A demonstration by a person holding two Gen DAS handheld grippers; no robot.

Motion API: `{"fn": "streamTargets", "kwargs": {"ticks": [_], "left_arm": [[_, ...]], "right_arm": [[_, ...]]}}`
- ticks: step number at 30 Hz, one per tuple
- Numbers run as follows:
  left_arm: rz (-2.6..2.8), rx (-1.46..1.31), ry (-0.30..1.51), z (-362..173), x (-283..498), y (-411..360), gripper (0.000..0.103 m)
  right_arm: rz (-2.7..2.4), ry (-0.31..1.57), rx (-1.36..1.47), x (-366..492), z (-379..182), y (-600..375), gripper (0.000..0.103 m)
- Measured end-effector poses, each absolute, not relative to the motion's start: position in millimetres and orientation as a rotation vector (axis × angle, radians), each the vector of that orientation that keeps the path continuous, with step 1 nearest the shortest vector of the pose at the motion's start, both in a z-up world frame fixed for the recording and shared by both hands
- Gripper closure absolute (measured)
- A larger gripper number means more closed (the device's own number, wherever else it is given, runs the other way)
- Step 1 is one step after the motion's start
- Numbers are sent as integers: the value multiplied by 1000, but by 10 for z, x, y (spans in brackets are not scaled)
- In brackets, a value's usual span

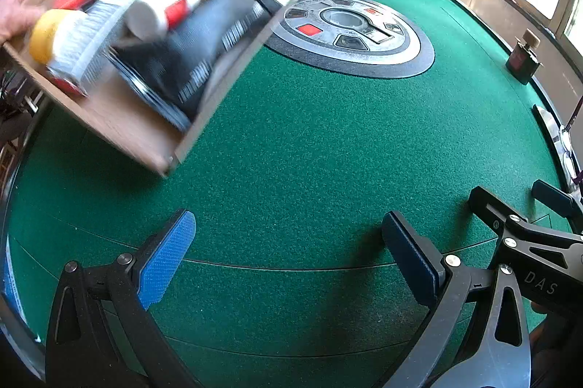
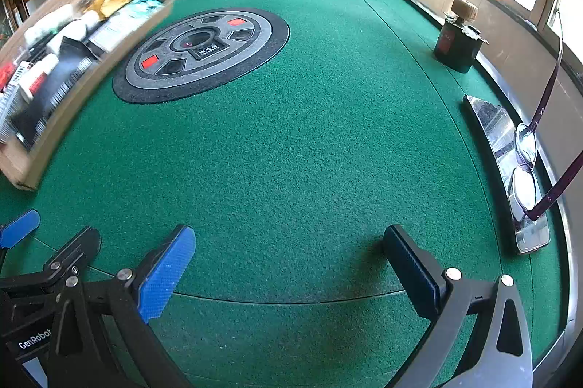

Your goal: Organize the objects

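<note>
Left wrist view: left gripper (image 1: 288, 256) spread wide, nothing between its fingers, low over the green table (image 1: 309, 151). Wooden tray (image 1: 120, 118) sits up-left of the round hub (image 1: 349, 34), tilted and blurred, its near corner above the felt with a shadow beneath. A bare hand (image 1: 14, 12) grips its far-left edge. Contents blurred: white bottles, a yellow cap, a red cap, dark packets with barcodes; individual items cannot be told apart with confidence.

Right wrist view: right gripper (image 2: 289, 264) likewise spread wide and holding nothing. Tray lies left of the hub, overlapping its outer ring in this view; whether it touches the felt cannot be told. Dark bottle (image 2: 457, 41) with a tan stopper stands right of the hub, at the table's edge. Glasses (image 2: 526, 162) rest on a mirrored strip (image 2: 492, 125) along the same edge, nearer the camera than the bottle.
</note>
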State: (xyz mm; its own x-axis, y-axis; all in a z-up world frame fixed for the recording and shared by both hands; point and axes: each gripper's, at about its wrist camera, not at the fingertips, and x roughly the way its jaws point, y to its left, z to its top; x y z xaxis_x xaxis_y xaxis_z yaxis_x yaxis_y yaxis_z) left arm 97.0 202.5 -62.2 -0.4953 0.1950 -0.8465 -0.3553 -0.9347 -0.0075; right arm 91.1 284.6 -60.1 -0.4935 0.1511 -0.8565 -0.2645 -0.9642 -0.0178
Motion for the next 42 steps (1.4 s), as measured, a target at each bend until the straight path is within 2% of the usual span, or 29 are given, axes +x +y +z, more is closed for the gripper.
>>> {"fn": "streamTargets", "kwargs": {"ticks": [14, 42], "left_arm": [[2451, -1356, 245, -641, 823, 1519, 0], [2453, -1360, 245, -649, 989, 1358, 0]], "right_arm": [[2517, 168, -1429, 911, -597, 2833, 0], [2516, 170, -1432, 942, -577, 2787, 0]]}}
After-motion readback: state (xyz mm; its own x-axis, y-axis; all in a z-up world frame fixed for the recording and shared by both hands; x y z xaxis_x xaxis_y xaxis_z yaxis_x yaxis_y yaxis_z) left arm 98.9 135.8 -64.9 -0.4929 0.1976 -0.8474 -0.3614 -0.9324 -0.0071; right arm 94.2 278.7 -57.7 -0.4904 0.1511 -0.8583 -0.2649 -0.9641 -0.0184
